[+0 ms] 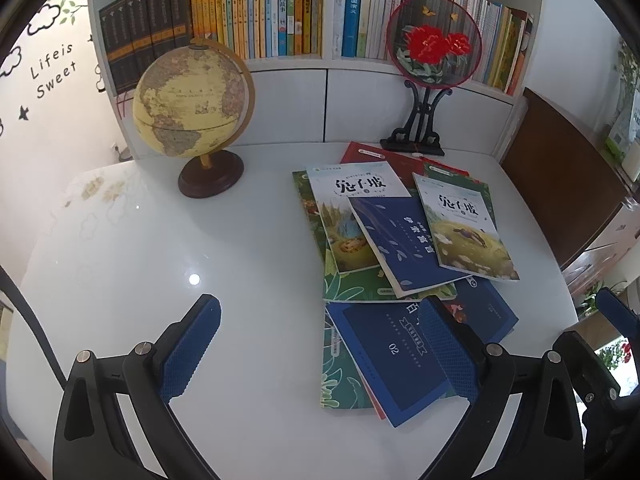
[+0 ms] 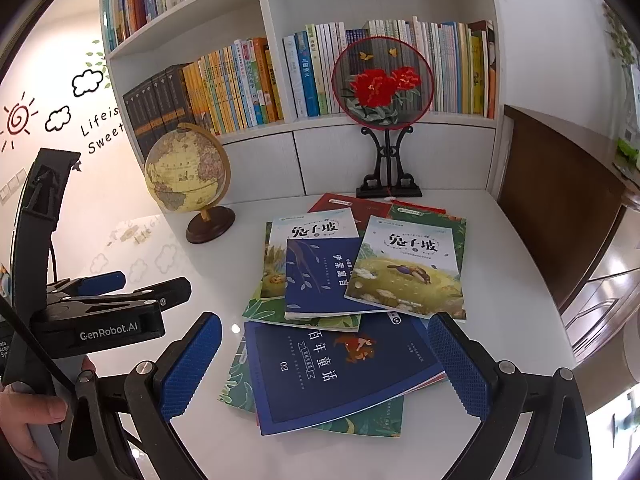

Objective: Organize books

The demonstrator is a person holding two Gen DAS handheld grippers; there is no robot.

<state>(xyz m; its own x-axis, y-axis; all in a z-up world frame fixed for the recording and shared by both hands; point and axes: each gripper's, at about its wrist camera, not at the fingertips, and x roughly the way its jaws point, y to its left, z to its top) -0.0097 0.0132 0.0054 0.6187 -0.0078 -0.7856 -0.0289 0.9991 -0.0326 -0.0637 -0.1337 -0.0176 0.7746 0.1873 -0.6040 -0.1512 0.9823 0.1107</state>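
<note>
**Both tongs spread wide above a messy heap of books**

My left tongs (image 1: 320,352) hang over the white table (image 1: 160,240) with their blue padded fingers (image 1: 192,352) far apart and nothing between them. My right tongs (image 2: 328,364) are likewise spread wide and empty, hovering low, with the near end of the pile framed between their fingers. In the right wrist view my left tongs appear at the left edge, gripped by my hand (image 2: 28,412).

The pile of books (image 1: 400,264) lies loosely fanned on the right half of the table, covers up and overlapping at angles. Nearest me is a dark blue book marked "02" (image 2: 332,368), resting on green-covered books. Beyond it lies a smaller navy book (image 2: 320,276), flanked by two matching books with illustrated green and yellow covers (image 2: 404,268). Red covers peek out at the far end.

Behind the pile stands a round embroidered fan with red flowers (image 2: 382,84) on a black stand. To the left sits a tan globe (image 1: 192,100) on a dark wooden base. A white bookshelf (image 2: 276,12) filled with upright books rises behind the table.
</note>
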